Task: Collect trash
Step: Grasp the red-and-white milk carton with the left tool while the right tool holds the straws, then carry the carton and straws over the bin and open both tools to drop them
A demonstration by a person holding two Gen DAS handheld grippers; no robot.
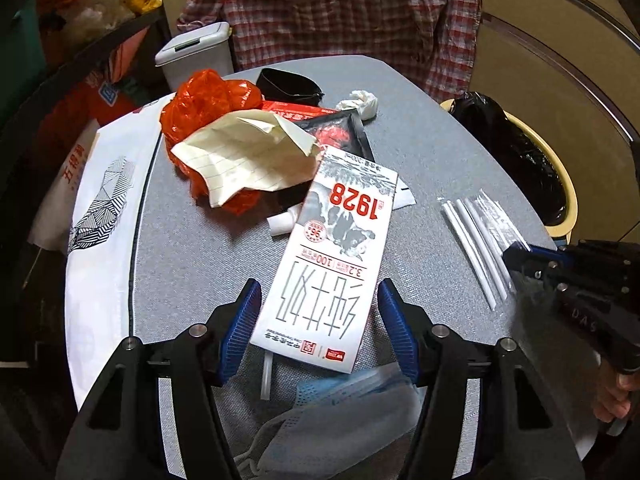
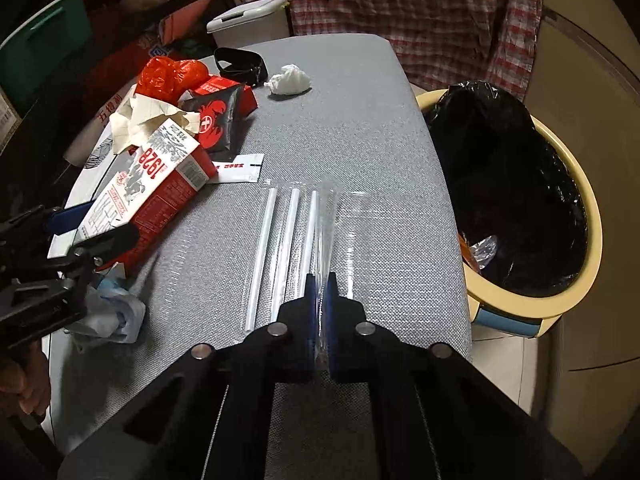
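Note:
My left gripper (image 1: 318, 300) is open, its blue fingers on either side of the near end of a white and red milk carton (image 1: 332, 264) lying on the grey table (image 1: 192, 240). My right gripper (image 2: 321, 286) is shut on the clear plastic wrapper (image 2: 326, 236) of a pack of white straws (image 2: 284, 248); the pack also shows in the left wrist view (image 1: 476, 240). A bin lined with a black bag (image 2: 520, 208) stands right of the table.
Other trash lies on the table: an orange plastic bag (image 1: 212, 100), crumpled lined paper (image 1: 244, 152), a black and red packet (image 2: 220, 120), a white tissue ball (image 2: 290, 80), a black band (image 2: 240, 62), a blue face mask (image 1: 340, 420). A white lidded bin (image 1: 196, 56) stands behind.

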